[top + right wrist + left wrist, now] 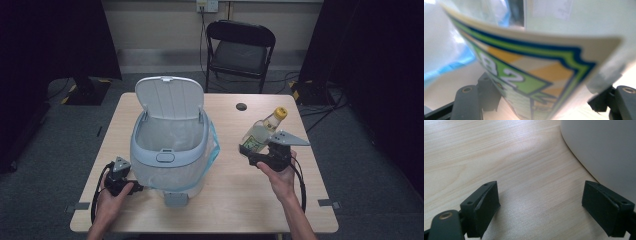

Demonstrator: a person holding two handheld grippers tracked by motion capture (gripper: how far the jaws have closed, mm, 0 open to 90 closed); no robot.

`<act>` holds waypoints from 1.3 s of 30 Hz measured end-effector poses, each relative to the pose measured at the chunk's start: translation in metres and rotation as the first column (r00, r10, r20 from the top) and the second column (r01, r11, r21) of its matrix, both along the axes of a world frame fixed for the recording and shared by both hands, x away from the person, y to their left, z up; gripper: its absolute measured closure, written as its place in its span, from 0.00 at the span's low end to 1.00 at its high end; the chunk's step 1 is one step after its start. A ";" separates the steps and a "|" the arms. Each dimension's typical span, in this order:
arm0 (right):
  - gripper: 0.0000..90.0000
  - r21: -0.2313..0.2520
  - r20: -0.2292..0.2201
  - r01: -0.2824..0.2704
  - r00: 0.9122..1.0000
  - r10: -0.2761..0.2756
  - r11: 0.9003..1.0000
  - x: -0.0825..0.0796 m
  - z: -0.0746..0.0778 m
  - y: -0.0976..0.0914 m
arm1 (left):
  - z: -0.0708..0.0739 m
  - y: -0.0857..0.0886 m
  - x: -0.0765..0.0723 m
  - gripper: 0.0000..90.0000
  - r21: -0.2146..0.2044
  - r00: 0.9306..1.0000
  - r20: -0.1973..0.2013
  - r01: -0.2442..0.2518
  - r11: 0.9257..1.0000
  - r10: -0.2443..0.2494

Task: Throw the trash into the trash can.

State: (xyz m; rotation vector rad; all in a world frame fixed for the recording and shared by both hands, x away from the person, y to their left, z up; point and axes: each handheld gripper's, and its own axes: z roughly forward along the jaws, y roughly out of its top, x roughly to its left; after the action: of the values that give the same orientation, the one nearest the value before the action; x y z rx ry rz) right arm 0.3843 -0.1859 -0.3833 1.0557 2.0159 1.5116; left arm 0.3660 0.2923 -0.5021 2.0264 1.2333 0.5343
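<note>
A clear bottle (262,131) with a yellow cap (281,113) and a green and orange label (529,70) hangs tilted above the table's right half. My right gripper (250,150) is shut on its lower body, one black finger (487,92) on each side. A grey pedal bin (170,150) stands in the middle of the table with its lid (169,97) raised and a pale liner inside. To the left of the bin my left gripper (137,188) rests low on the wood. It is open (541,195) with nothing between its pads, and the bin's wall (604,150) is just past one pad.
The bin's blue liner edge (214,142) hangs down its right side and its pedal (175,200) sticks out toward the front edge. A cable hole (241,106) lies at the table's (300,200) back. A black folding chair (239,50) stands behind the table.
</note>
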 end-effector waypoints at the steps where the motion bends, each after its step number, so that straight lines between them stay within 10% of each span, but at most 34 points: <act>1: 0.31 0.000 0.003 -0.001 1.000 0.001 1.000 -0.001 0.003 0.001 | 0.000 0.000 0.000 0.15 0.000 1.000 0.000 0.000 1.000 0.000; 39: 0.31 0.084 0.183 -0.111 0.979 0.094 0.990 -0.010 0.093 0.032 | 0.000 0.000 0.001 0.14 0.008 1.000 0.000 -0.003 1.000 0.003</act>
State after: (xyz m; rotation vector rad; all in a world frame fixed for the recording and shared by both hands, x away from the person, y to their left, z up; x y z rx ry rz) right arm 0.3747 -0.1542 -0.2904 0.8285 1.9174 1.7043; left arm 0.3669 0.2919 -0.5020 2.0319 1.2357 0.5417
